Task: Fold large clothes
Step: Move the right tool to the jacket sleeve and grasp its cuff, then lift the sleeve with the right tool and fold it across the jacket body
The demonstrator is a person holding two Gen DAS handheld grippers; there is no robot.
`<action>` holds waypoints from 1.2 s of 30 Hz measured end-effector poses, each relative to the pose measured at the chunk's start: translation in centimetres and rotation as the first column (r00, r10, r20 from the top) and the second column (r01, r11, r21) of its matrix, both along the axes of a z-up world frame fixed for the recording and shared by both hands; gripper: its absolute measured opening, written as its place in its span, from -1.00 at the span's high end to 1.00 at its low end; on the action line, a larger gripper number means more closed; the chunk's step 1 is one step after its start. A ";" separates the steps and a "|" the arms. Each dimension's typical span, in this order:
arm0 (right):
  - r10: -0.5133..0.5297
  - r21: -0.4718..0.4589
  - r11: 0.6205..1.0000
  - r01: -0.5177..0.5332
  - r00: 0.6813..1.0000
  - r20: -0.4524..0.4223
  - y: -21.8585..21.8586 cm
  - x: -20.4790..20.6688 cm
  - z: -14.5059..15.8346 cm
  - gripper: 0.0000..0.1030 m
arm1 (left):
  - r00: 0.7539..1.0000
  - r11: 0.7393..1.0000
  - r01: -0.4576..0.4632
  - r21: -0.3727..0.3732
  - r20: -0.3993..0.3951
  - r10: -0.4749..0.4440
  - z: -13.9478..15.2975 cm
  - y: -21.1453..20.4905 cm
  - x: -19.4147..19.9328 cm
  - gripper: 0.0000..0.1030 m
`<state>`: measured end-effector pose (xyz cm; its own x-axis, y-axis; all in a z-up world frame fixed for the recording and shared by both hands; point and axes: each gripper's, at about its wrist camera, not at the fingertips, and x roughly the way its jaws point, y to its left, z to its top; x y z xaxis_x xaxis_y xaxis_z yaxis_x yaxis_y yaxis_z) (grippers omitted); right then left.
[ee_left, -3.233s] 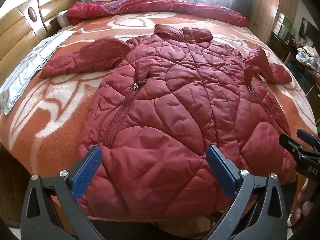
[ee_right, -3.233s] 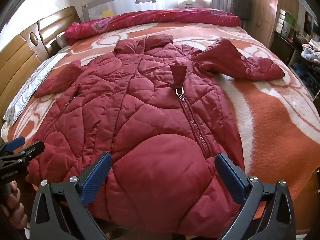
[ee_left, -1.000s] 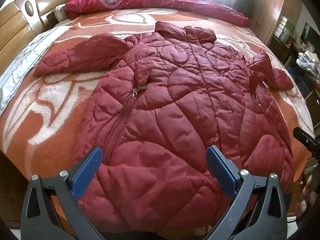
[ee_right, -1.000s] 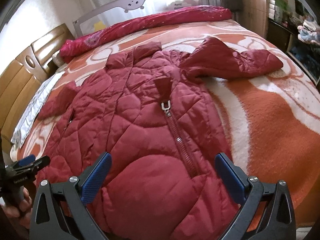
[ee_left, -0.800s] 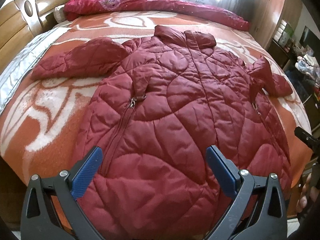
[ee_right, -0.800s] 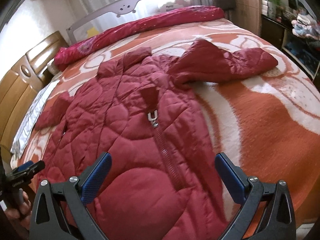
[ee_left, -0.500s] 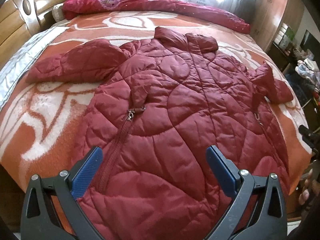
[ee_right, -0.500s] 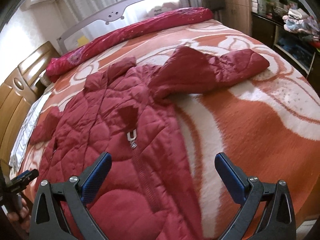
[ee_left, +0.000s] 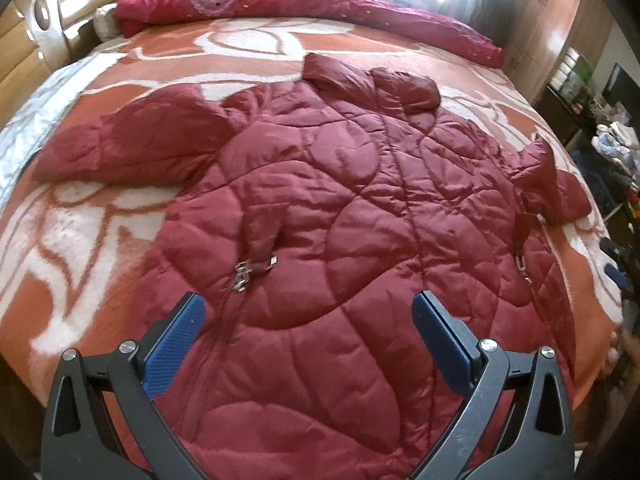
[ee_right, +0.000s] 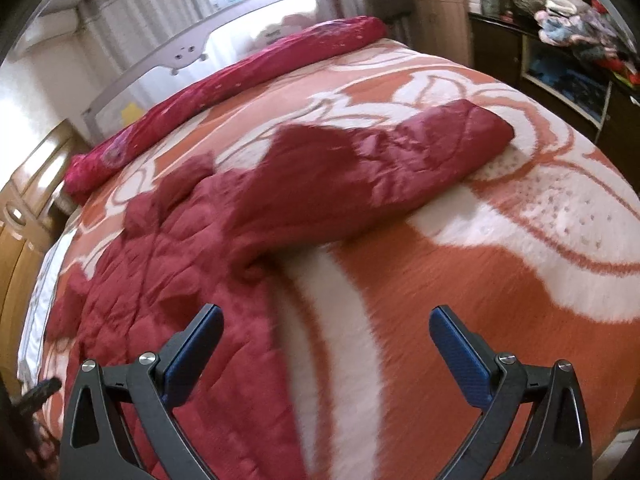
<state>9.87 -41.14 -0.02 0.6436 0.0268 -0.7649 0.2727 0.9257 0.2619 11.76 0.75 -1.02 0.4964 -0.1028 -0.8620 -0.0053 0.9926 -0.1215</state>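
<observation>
A dark red quilted jacket (ee_left: 352,220) lies flat on the bed, collar away from me, both sleeves spread out. My left gripper (ee_left: 306,330) is open and empty above the jacket's lower part, near a zipper pull (ee_left: 244,274). In the right wrist view the jacket (ee_right: 168,264) lies to the left and its right sleeve (ee_right: 380,168) stretches across the blanket. My right gripper (ee_right: 326,340) is open and empty above the blanket, beside the jacket's right edge. The right gripper also shows at the right edge of the left wrist view (ee_left: 618,264).
The bed is covered by an orange and white blanket (ee_right: 500,280). A rolled red quilt (ee_left: 304,4) lies along the far side. A wooden headboard (ee_left: 36,40) is on the left. Dark shelves with clutter (ee_right: 568,40) stand to the right of the bed.
Both grippers have moved forward over the bed. The right gripper has swung right, off the jacket's body, and now faces the right sleeve and blanket. Both stay open.
</observation>
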 end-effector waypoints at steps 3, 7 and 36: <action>-0.045 0.033 0.998 0.045 0.999 -0.006 -3.0 1.7 -1.0 -0.97 | 1.000 1.000 0.009 0.011 -0.010 -0.009 -0.4 -0.5 1.1 -1.00; -0.119 0.054 0.991 0.120 0.993 -0.017 -7.0 4.1 -2.1 -0.95 | 1.000 1.000 -0.004 0.027 -0.029 0.005 -0.9 -0.5 2.5 -1.00; -0.248 0.199 0.955 0.221 0.961 0.122 -15.5 12.2 -3.4 0.83 | 0.996 0.999 -0.031 0.029 -0.081 0.034 -3.9 -1.2 7.6 -1.00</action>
